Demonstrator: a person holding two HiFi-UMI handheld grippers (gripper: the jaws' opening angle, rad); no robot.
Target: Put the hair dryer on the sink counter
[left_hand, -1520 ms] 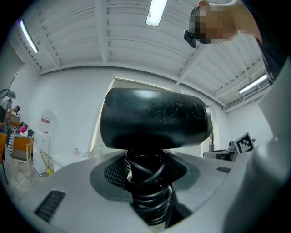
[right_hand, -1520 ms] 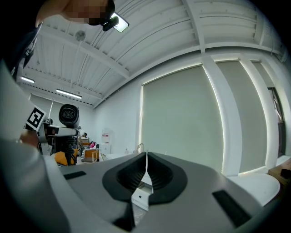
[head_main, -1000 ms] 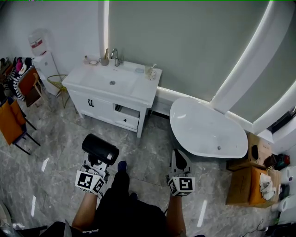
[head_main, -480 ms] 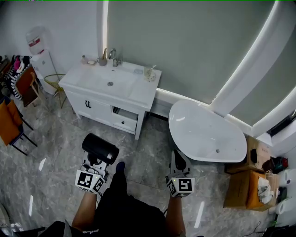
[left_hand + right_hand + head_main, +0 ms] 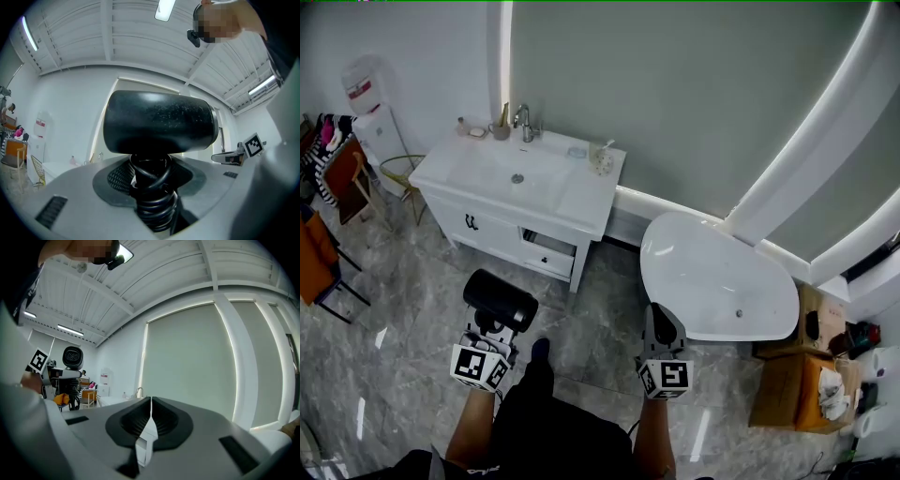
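Note:
The black hair dryer (image 5: 500,300) stands upright in my left gripper (image 5: 494,325), low at the left of the head view, over the floor and short of the white sink counter (image 5: 581,184). In the left gripper view the barrel (image 5: 159,122) lies crosswise above the jaws, and my left gripper (image 5: 152,190) is shut on the handle with its coiled cord. My right gripper (image 5: 660,317) hangs beside it at the same height. Its jaws (image 5: 150,420) meet with nothing between them. The right gripper view also shows the hair dryer (image 5: 72,357) at far left.
A faucet (image 5: 523,119) and small bottles stand at the back of the counter, a cup (image 5: 602,159) at its right end. A white bathtub (image 5: 717,277) lies to the right, cardboard boxes (image 5: 797,384) beyond it. Chairs (image 5: 314,258) and a water dispenser (image 5: 370,108) line the left wall.
The view has shifted a little, so the vanity and tub sit slightly more to the left. Both grippers hold their places, and the hair dryer stays gripped.

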